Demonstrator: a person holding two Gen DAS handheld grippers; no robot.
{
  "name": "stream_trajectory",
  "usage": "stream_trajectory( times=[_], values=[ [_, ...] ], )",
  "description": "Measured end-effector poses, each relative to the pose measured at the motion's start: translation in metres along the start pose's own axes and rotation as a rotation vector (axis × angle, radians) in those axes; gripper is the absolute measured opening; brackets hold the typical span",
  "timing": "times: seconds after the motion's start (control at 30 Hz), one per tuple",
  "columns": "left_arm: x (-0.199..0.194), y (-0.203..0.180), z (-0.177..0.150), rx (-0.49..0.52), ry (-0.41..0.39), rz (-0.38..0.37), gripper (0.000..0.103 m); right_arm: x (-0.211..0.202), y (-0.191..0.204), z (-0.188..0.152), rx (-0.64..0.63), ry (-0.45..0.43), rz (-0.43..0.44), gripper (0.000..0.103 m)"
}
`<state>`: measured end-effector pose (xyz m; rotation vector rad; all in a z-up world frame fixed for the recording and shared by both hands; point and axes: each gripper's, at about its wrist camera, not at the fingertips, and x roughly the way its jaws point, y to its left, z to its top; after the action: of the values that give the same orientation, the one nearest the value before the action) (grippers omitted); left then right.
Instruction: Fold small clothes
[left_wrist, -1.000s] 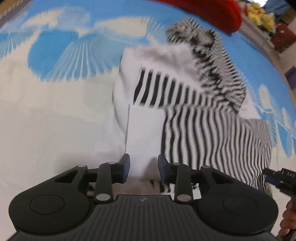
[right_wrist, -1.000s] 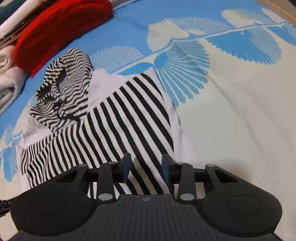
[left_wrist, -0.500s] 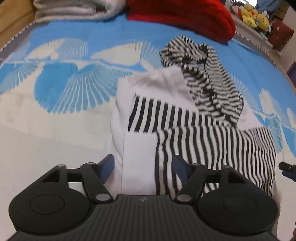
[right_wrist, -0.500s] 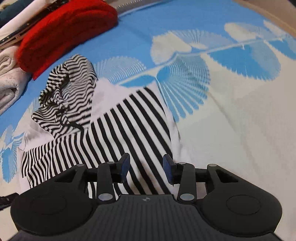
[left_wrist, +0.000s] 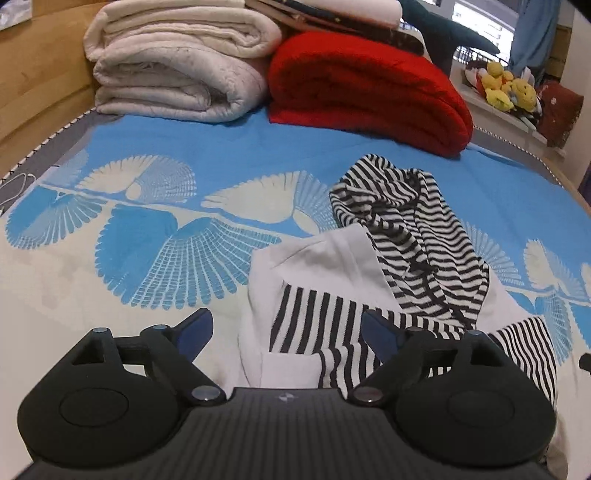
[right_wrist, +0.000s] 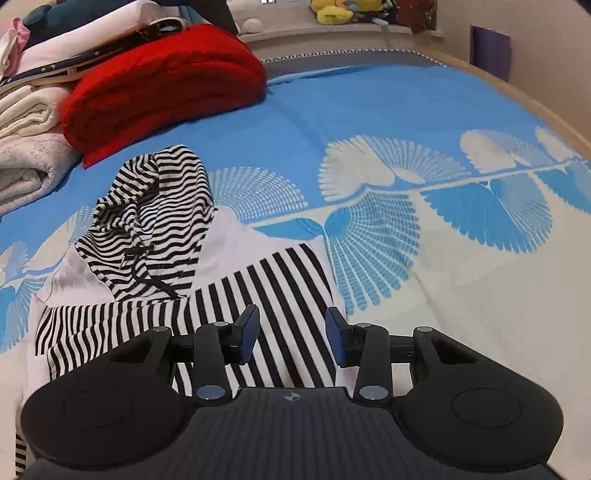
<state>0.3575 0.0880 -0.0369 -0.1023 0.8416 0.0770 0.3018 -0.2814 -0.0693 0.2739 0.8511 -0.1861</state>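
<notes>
A small black-and-white striped hooded garment (left_wrist: 332, 317) lies partly folded on the bedspread, its hood (left_wrist: 402, 221) crumpled at the far end and white lining showing. It also shows in the right wrist view (right_wrist: 266, 288), with the hood (right_wrist: 155, 206) at the upper left. My left gripper (left_wrist: 286, 330) is wide open and empty, raised over the garment's near left edge. My right gripper (right_wrist: 291, 332) is open and empty, just above the garment's near right corner.
The blue and cream leaf-print bedspread (left_wrist: 147, 251) covers the bed. A folded red blanket (left_wrist: 365, 88) and a rolled cream quilt (left_wrist: 173, 62) lie at the far end. Plush toys (left_wrist: 506, 88) sit on a ledge at the far right.
My left gripper opened wide, let go of the garment and pulled back and up. My right gripper widened and lifted back. The garment stays folded on the bed.
</notes>
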Motion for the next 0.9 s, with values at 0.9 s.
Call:
stream_trajectory(
  times=[0.9],
  values=[
    [0.027,-0.012,0.023,-0.054,0.037,-0.085,0.103,0.027,-0.032,0.016,0.0,0.032,-0.051,0.041]
  ],
)
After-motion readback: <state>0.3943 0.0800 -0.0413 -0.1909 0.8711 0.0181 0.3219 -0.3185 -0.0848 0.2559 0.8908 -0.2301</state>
